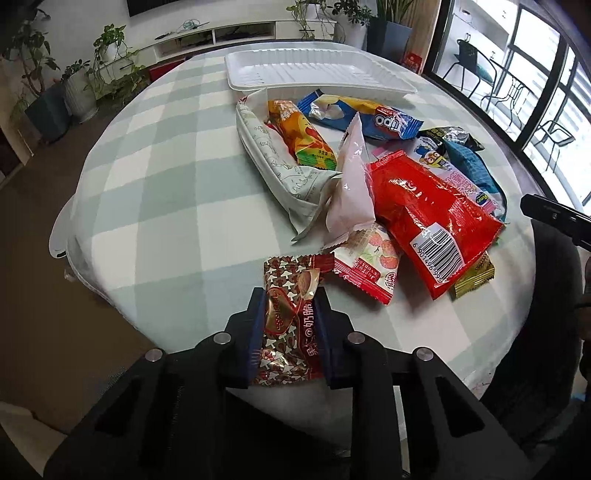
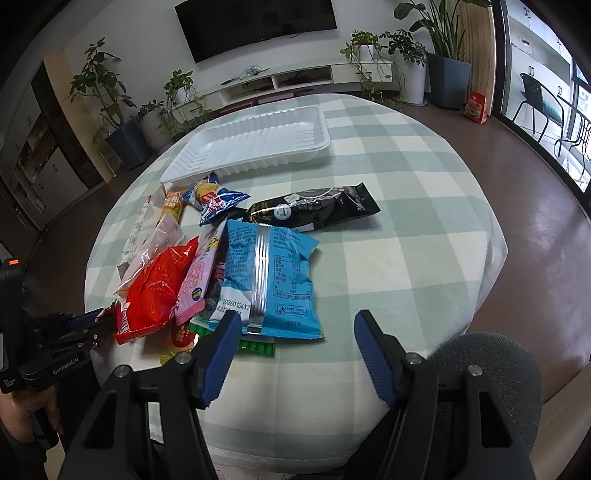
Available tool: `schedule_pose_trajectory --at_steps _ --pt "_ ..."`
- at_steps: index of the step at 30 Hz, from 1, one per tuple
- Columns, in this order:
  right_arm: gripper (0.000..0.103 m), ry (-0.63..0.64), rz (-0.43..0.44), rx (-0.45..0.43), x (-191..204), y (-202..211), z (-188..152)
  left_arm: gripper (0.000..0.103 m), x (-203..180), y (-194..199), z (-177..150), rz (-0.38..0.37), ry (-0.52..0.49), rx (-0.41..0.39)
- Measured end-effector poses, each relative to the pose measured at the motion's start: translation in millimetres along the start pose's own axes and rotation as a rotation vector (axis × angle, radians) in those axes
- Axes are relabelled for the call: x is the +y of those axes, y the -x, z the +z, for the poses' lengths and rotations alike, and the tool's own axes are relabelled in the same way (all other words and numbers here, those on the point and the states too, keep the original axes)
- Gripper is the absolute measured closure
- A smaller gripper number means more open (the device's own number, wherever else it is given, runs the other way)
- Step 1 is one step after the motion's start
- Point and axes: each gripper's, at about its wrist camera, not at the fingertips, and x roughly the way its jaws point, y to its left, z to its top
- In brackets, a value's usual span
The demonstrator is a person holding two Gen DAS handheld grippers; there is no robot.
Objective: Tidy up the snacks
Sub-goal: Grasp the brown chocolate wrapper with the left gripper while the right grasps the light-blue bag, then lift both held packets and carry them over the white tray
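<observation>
The left gripper (image 1: pixel 290 325) is pinching the brown mushroom-print packet (image 1: pixel 290 314) at the near table edge, the right gripper (image 2: pixel 297 354) is hanging wide and empty, and the far white tray (image 2: pixel 258 146) is waiting bare, everything left.

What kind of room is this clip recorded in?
Most likely a home living room: a wall-mounted TV above a low white media cabinet, potted plants on the floor, and a round table with a checked cloth.

Living room, wall television (image 2: pixel 258 26), houseplants (image 2: pixel 99 85)
</observation>
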Motion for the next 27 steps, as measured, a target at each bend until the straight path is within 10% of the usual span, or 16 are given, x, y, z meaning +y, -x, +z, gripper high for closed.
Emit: schedule_pose_trajectory --at_steps 27 --pt "0.041 -0.058 0.116 0.102 4.2 -54.5 25.8 0.081 3.0 -4.1 2.8 -0.037 0.041 -0.036"
